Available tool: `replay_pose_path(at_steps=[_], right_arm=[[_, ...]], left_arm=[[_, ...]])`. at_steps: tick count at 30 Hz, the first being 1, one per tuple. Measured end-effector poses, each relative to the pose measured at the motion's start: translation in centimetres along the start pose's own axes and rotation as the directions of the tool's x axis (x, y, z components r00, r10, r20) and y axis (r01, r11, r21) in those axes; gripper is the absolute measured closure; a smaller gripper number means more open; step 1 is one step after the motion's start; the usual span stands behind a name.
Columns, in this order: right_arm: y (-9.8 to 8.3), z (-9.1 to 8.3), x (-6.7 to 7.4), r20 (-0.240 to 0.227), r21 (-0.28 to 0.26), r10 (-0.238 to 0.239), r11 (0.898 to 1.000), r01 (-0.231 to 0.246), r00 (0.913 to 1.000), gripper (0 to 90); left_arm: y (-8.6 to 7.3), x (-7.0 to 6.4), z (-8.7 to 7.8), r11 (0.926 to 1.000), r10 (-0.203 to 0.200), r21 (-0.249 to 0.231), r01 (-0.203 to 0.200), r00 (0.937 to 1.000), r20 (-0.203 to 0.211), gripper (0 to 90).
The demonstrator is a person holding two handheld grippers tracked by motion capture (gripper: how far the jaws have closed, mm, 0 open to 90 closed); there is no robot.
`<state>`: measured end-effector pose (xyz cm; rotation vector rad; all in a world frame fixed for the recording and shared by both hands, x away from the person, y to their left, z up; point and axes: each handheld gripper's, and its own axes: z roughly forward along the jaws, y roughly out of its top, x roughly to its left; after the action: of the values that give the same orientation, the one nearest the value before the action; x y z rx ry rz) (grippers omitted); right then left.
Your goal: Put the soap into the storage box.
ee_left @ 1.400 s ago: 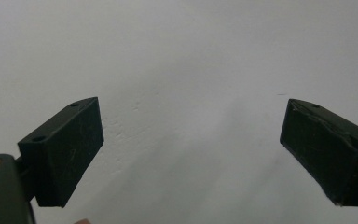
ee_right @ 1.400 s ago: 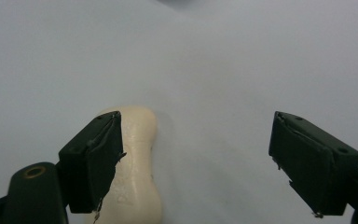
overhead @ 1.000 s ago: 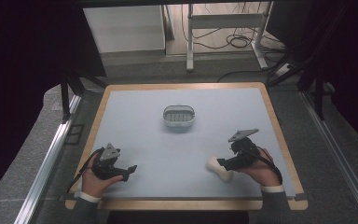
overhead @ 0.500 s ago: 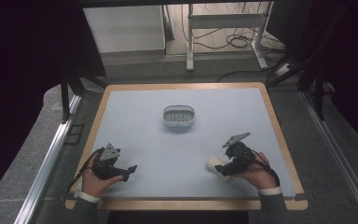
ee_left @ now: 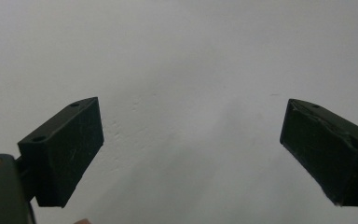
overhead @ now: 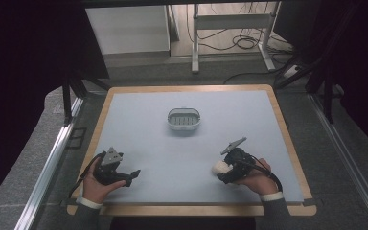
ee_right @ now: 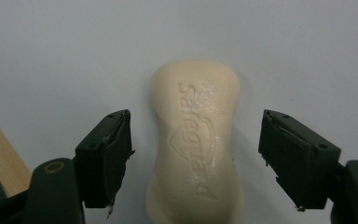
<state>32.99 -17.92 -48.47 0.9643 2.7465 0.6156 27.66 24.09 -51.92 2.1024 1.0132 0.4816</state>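
Since the earlier frame, right gripper [ee_right: 196, 154] has descended, fingers closing astride the cream embossed soap bar [ee_right: 196, 140] without contact; left gripper [ee_left: 191, 149] fingers stand apart over the table [overhead: 172, 158].

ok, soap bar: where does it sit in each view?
High view: the soap bar lies low and right of centre on the grey mat, at the tip of the right gripper.
Right gripper view: centre, lengthwise between the two jaws, which have just been closing but stand clear of its sides.
Left gripper view: not in it, just bare mat between the left gripper's jaws.
Shared landmark: the grey mat.
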Motion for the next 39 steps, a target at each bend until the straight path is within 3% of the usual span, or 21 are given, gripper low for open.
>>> replay_pose_path(at_steps=[12,22,24,33,39], right_arm=[[1.1,1.4,0.2,0.020,0.119,-0.023,0.993,0.020,0.9996,29.4],[0.9,2.1,0.2,0.016,0.141,-0.018,0.990,0.016,0.9997,37.7],[1.1,2.0,0.2,0.011,0.147,-0.023,0.989,0.021,0.9997,46.3],[1.6,2.0,0.4,0.018,0.181,-0.034,0.983,0.030,0.9992,48.7],[1.9,1.4,0.0,0.005,0.163,-0.034,0.986,0.033,0.9994,48.9]], left_arm=[[-0.1,0.4,-0.3,0.9999,-0.012,-0.010,0.012,0.9999,-0.003,6.5],[-0.1,0.2,-0.1,1.0000,-0.008,-0.002,0.008,1.0000,-0.003,6.5],[-0.1,0.1,0.0,1.0000,-0.005,0.001,0.005,1.0000,-0.001,6.5],[-0.1,0.1,0.0,1.0000,-0.001,0.000,0.001,1.0000,-0.002,6.5],[-0.1,0.1,0.0,1.0000,-0.003,0.000,0.003,1.0000,-0.003,6.5]])
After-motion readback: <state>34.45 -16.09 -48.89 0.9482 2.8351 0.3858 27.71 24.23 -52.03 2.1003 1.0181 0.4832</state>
